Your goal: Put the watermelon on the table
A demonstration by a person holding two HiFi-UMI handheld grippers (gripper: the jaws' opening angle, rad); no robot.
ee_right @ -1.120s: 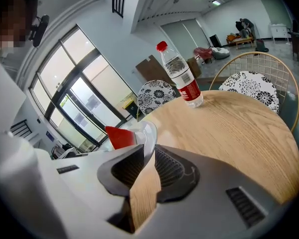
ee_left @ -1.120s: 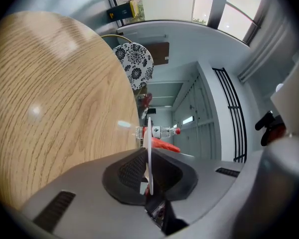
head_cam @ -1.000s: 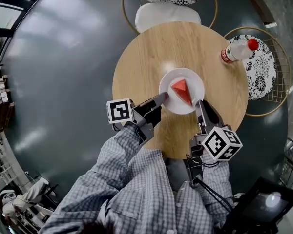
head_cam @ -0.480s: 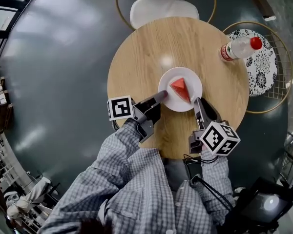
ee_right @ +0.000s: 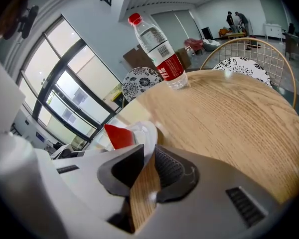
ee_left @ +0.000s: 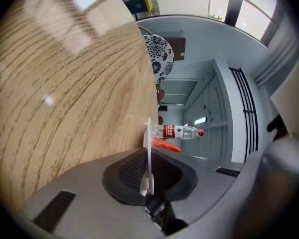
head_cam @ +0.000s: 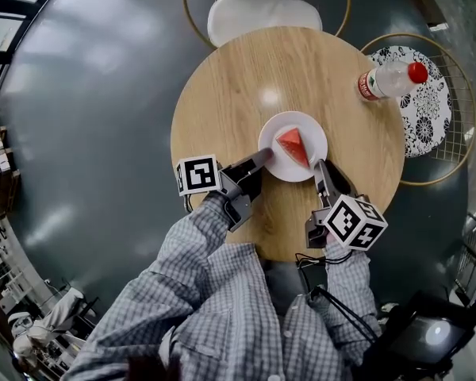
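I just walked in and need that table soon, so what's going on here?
A person in a checked shirt holds a two-jaw gripper in each hand. The left gripper and the right gripper each clamp the rim of a white plate from opposite sides, and a red watermelon slice lies on it. The plate is over the round wooden table, near the person's edge. Whether it already rests on the wood is unclear. A water bottle stands at the table's right edge.
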